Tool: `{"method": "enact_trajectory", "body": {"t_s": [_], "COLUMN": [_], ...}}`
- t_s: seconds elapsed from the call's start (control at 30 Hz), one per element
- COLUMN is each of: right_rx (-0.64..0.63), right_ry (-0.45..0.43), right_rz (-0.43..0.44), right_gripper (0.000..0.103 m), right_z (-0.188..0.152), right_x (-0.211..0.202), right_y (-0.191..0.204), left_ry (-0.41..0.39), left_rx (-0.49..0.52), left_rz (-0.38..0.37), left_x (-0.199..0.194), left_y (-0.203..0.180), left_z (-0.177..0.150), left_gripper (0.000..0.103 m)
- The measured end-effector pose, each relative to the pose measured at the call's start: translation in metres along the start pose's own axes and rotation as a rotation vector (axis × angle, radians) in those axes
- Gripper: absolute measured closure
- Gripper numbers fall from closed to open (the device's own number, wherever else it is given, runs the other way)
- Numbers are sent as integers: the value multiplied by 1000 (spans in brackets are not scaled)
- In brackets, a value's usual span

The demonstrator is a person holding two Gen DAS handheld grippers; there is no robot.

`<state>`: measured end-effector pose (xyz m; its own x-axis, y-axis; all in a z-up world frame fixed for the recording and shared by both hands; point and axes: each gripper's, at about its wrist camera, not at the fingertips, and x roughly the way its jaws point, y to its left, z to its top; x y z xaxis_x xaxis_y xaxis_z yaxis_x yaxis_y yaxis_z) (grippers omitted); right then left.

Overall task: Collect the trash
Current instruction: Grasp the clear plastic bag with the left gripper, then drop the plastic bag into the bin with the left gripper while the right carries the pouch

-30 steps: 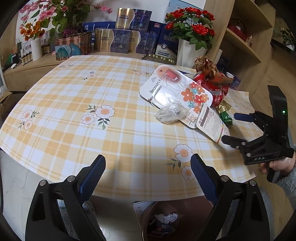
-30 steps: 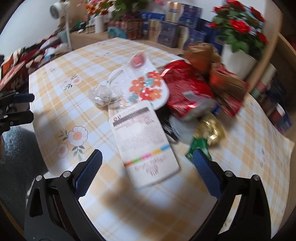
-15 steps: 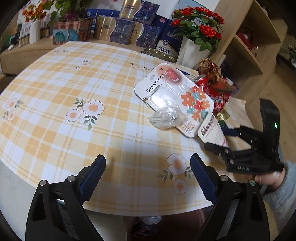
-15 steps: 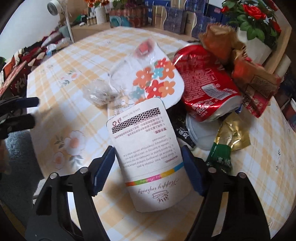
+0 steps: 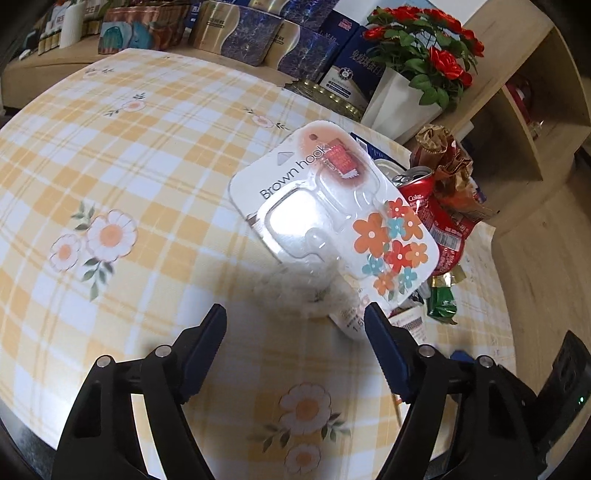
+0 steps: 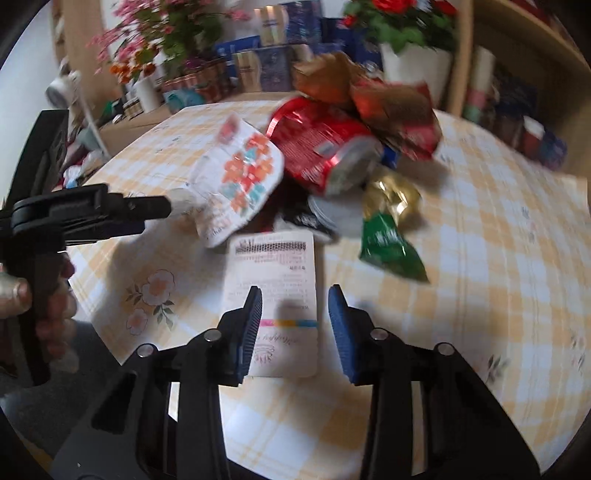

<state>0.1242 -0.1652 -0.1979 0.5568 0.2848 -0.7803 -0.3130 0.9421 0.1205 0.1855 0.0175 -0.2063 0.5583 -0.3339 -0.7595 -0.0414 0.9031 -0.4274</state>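
Note:
A pile of trash lies on the yellow checked tablecloth (image 5: 155, 155). It holds a "Brown hook" blister pack (image 5: 332, 214), a crushed red cola can (image 5: 432, 210), brown wrappers (image 5: 443, 162), a green and gold wrapper (image 6: 388, 243) and a white pouch (image 6: 273, 280). A crumpled clear plastic wad (image 5: 303, 291) sits just beyond my left gripper (image 5: 295, 332), whose jaws are closing with nothing pressed between them. My right gripper (image 6: 295, 321) hangs over the near end of the white pouch. Its jaws are closing, and the pads straddle the pouch without pinching it. The left gripper (image 6: 147, 210) also shows in the right wrist view, held by a hand.
A white pot of red roses (image 5: 399, 103) and several boxes (image 5: 251, 33) stand behind the pile. A wooden shelf unit (image 5: 535, 122) rises at the right. The table edge runs close under both grippers.
My left gripper has moved forward and right up to the plastic wad, and its jaws have narrowed a little. My right gripper has rolled, come over the white pouch and narrowed a lot.

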Motion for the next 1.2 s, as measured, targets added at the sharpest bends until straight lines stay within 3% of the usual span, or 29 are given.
{"method": "enact_trajectory", "body": {"t_s": [0.13, 0.2, 0.27, 0.3, 0.33, 0.37, 0.6, 0.67, 0.73, 0.8, 1.2], "right_rx": [29, 33, 20, 10, -2, -11, -34, -37, -35, -21, 18], "right_ry": [6, -1, -14, -12, 2, 17, 105, 98, 85, 87, -28], "right_rz": [27, 35, 24, 20, 12, 3, -85, -98, -96, -74, -60], "right_gripper": [61, 39, 25, 22, 21, 21, 20, 21, 35, 37, 38], "right_z": [-2, 0, 4, 5, 7, 9, 9, 9, 9, 9, -4], "right_x": [1, 0, 0, 2, 8, 13, 46, 46, 44, 40, -10], "right_y": [-3, 0, 8, 11, 17, 20, 34, 35, 34, 31, 25], "left_ry": [-2, 1, -2, -3, 3, 9, 12, 7, -3, -13, -63], "left_rx": [21, 19, 30, 40, 59, 68, 160, 185, 202, 207, 226], "left_rz": [24, 20, 24, 27, 45, 47, 37, 30, 22, 8, -32], "left_x": [11, 13, 14, 14, 14, 15, 5, 2, -5, -13, -57], "left_y": [-7, -8, -9, -9, -10, -11, -13, -15, -15, -14, -17], "left_z": [7, 8, 9, 9, 8, 7, -2, -5, -8, -11, -30], "left_gripper": [33, 37, 39, 47, 56, 59, 68, 69, 70, 71, 72]}}
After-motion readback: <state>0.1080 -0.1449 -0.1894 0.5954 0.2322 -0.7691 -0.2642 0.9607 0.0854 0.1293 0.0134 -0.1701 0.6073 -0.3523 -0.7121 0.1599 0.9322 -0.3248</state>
